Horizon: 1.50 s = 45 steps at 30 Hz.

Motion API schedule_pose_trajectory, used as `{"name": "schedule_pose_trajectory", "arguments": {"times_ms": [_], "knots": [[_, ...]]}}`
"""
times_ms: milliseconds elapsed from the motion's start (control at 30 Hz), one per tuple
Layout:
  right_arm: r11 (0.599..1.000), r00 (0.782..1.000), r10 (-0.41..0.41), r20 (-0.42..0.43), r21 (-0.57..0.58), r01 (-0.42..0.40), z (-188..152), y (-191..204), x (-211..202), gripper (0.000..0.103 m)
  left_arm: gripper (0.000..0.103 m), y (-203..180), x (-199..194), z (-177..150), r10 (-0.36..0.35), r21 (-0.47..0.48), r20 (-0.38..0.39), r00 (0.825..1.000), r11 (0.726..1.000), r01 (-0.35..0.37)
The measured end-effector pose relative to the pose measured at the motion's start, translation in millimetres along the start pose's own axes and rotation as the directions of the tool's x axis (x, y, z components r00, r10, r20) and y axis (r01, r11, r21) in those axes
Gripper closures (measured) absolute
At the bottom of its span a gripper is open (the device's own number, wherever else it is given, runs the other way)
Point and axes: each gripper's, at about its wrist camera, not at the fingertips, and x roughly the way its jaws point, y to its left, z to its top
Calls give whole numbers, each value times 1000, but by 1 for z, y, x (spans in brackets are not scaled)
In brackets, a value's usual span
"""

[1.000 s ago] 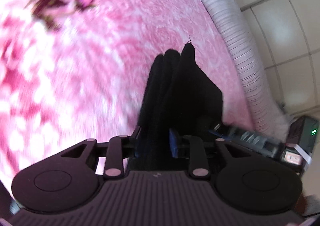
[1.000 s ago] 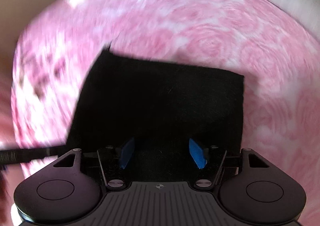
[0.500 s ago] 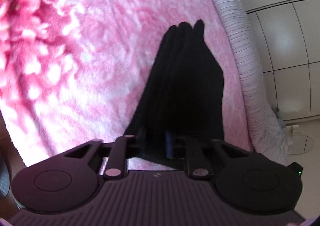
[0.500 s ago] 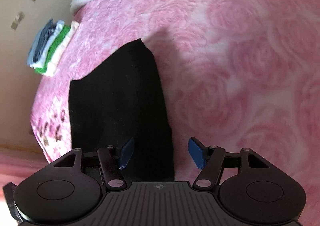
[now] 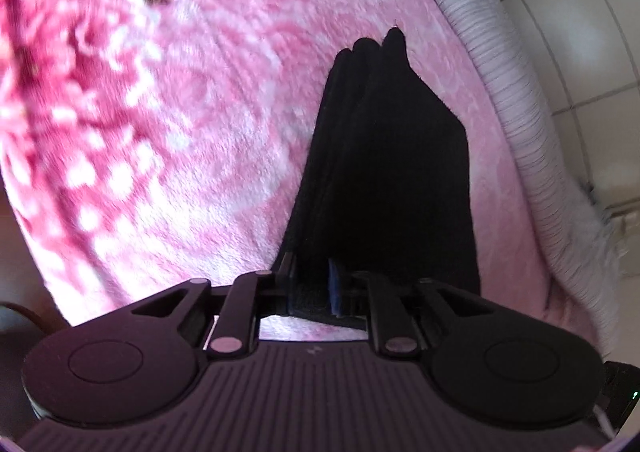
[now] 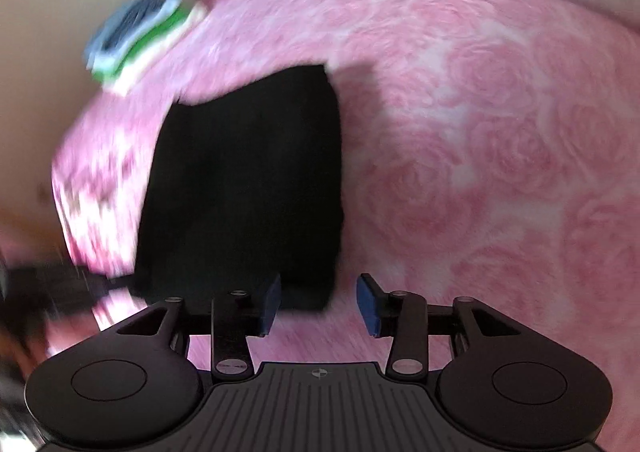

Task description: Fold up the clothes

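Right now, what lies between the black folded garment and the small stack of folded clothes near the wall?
Only bare pink blanket lies between the black garment and the stack of folded clothes; the right wrist view shows it, though blurred.

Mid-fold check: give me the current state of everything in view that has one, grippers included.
Black folded cloth garment: folded in layers, one edge pinched and lifted.
Left gripper: shut on the garment.
Right gripper: jaws closing, nothing gripped; garment corner just inside.
Stack of blue, green and white folded clothes: folded, at blanket's edge.
Pink rose-patterned fleece blanket: spread flat.
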Motion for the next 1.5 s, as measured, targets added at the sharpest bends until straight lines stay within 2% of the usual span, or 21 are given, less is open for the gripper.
{"name": "schedule_pose_trajectory", "arguments": {"times_ms": [100,200,300,433,467,500,633,700,800,900,1033,1067,1133,1200,1233,1300,1367,1433,1500], "knots": [[997,999,-30,27,-65,31,-12,7,6,60,93,-20,-20,4,51,97,41,998,994,-54],[996,997,-18,73,-81,24,-15,13,14,60,93,-42,-31,11,-2,164,73,997,986,-10],[995,990,-36,135,-82,48,-17,19,24,60,93,-58,-7,17,-38,211,51,998,977,26],[992,968,-93,234,-63,110,-28,26,33,60,93,-52,32,10,3,239,7,1000,971,-4],[990,961,-101,257,-65,122,-31,28,34,60,100,-48,36,7,11,244,6,1000,970,-13],[989,954,-109,280,-69,134,-34,30,35,61,100,-43,41,4,20,249,6,1000,968,-21],[973,935,-115,336,-153,174,-37,34,32,79,100,-36,49,-1,39,266,5,999,963,-39],[962,932,-128,340,-185,200,-38,29,30,83,99,-41,52,-4,56,315,11,998,947,-57],[974,940,-155,303,-115,197,-37,6,32,84,99,-40,54,-5,52,332,10,999,942,-53],[960,943,-163,290,-173,220,-37,8,40,84,99,-41,54,-4,55,342,14,998,938,-57],[988,988,-61,143,-130,79,-23,-9,38,83,100,-47,40,-6,62,349,35,997,934,-71],[994,995,-38,91,-103,47,-17,-15,32,83,100,-46,31,-6,58,333,47,997,940,-70],[997,997,-57,56,-55,60,-11,-28,13,83,99,-38,13,-5,43,254,57,997,966,-56],[999,998,-40,54,13,39,-8,-45,-5,82,85,-16,-4,-5,26,76,54,998,997,-30],[998,998,-32,58,55,29,-6,-52,-11,82,77,-3,-10,-6,13,-22,52,999,1000,-12],[993,997,-4,79,121,-5,4,-61,-16,82,76,16,-13,-10,-35,-174,46,998,984,43],[987,994,35,101,150,-50,15,-56,-15,82,76,27,-8,-15,-87,-272,40,995,958,94],[979,990,76,117,179,-96,23,-48,-9,82,74,26,1,-17,-121,-313,34,992,941,126],[972,987,101,126,200,-125,31,-40,-2,82,74,22,10,-19,-96,-305,36,995,947,102]]}}
